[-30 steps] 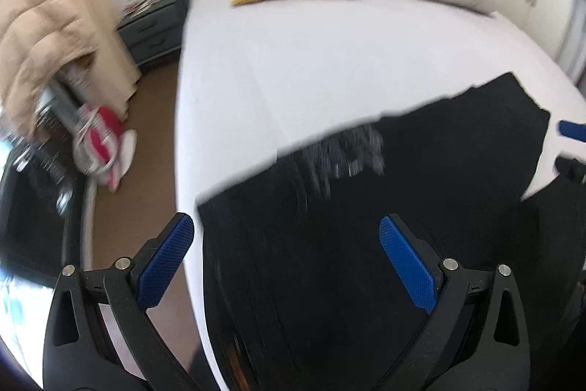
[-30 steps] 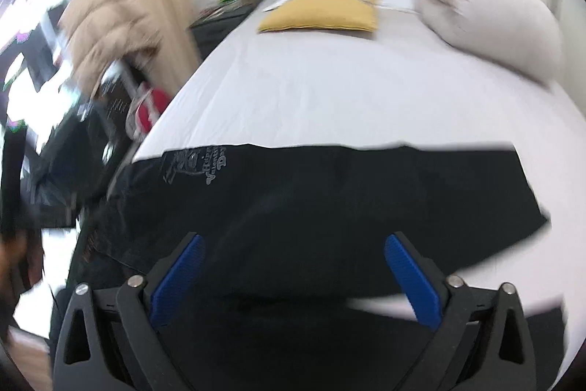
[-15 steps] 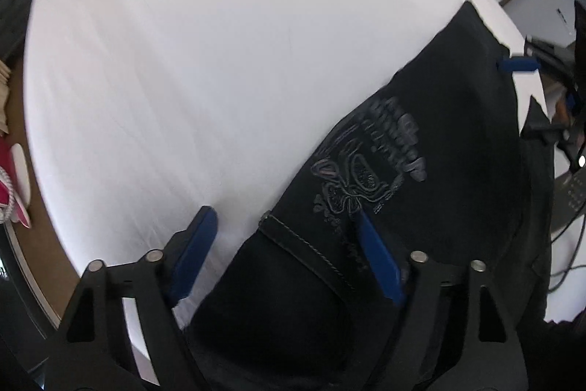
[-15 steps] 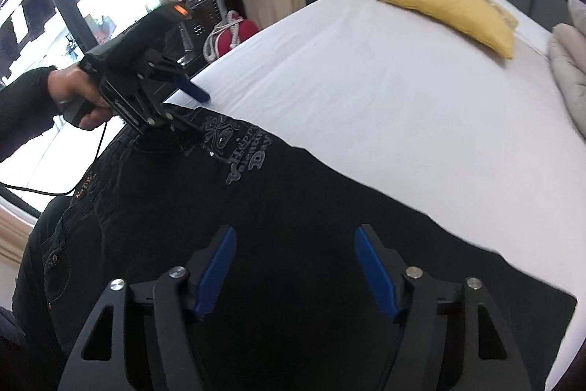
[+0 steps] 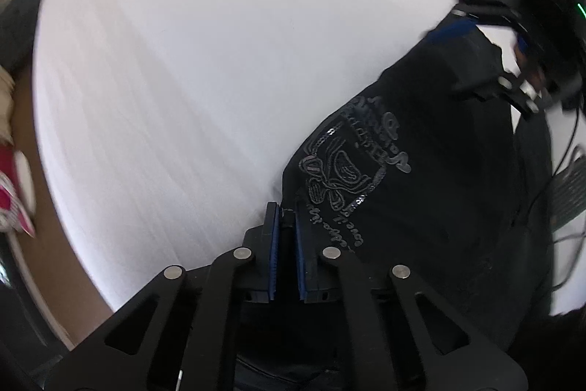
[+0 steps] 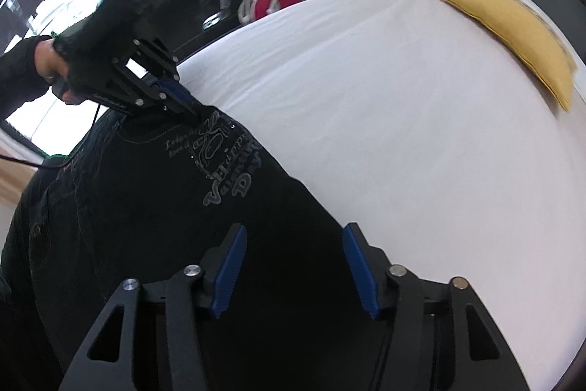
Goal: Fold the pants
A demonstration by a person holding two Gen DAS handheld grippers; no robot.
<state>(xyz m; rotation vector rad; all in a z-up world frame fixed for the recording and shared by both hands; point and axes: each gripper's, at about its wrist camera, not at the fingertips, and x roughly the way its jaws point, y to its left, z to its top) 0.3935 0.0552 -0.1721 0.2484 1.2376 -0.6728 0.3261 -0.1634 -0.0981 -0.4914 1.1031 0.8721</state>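
Black pants (image 6: 154,237) lie across the near edge of our white bed (image 6: 384,120), a grey printed crest facing up near the waistband. We hold the left gripper (image 5: 285,218) tilted steeply down at the top corner of the waist, beside that crest. Its jaws have just been closing and are now pinched together on the pants' edge, with dark cloth caught between the blue pads. From the right wrist view we see our left hand (image 6: 51,68), in a dark sleeve, wrapped around that gripper's handle, a cable trailing from it. We hold the right gripper (image 6: 293,266) angled down over the pants farther along the leg, close to the fabric's far edge. Its jaws have just been closing too, but they stand apart with the cloth below and between them, and the pads do not press on it. At the head of the bed lies a yellow pillow (image 6: 512,35).
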